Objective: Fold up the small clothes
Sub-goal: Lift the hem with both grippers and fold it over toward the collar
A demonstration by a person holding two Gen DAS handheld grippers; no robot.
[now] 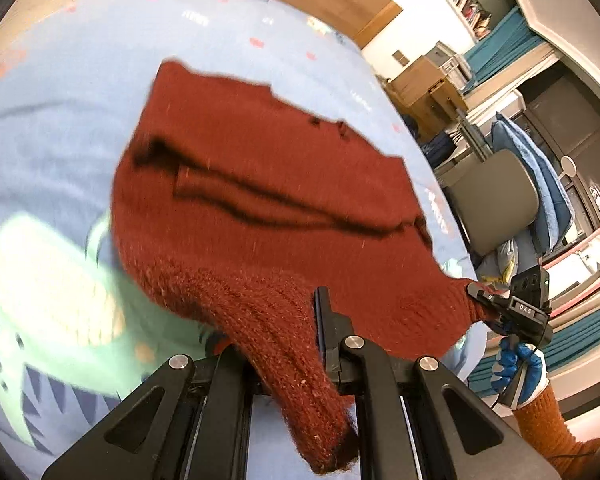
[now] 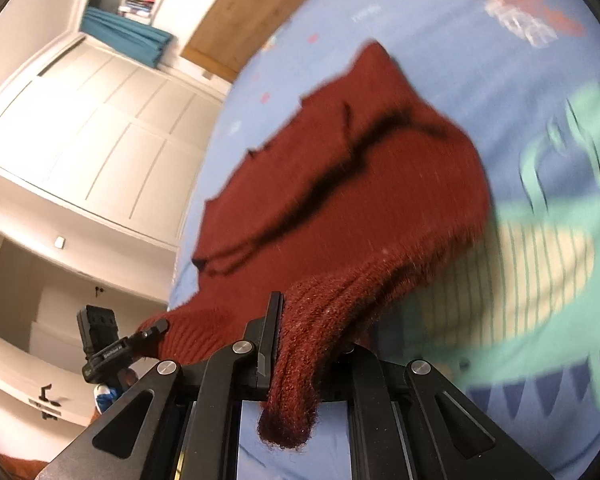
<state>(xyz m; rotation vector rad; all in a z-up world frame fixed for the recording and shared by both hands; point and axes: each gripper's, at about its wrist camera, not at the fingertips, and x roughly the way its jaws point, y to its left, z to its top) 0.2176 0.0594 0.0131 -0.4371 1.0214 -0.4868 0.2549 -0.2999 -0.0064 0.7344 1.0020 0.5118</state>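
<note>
Rust-red knit sweater, ribbed and fuzzy, sags between your left tongs and right tongs, each pinching a near corner above the blue bedsheet.

A rust-red knitted sweater, creased, near hem lifted off the blue patterned bed, far edge resting there.

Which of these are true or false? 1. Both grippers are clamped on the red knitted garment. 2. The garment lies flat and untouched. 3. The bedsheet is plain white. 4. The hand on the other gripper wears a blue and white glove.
1. True: the left gripper and right gripper are each shut on the red knitted garment.
2. False: its near edge is lifted.
3. False: the bedsheet is light blue and printed.
4. True: gloved hand.
</note>
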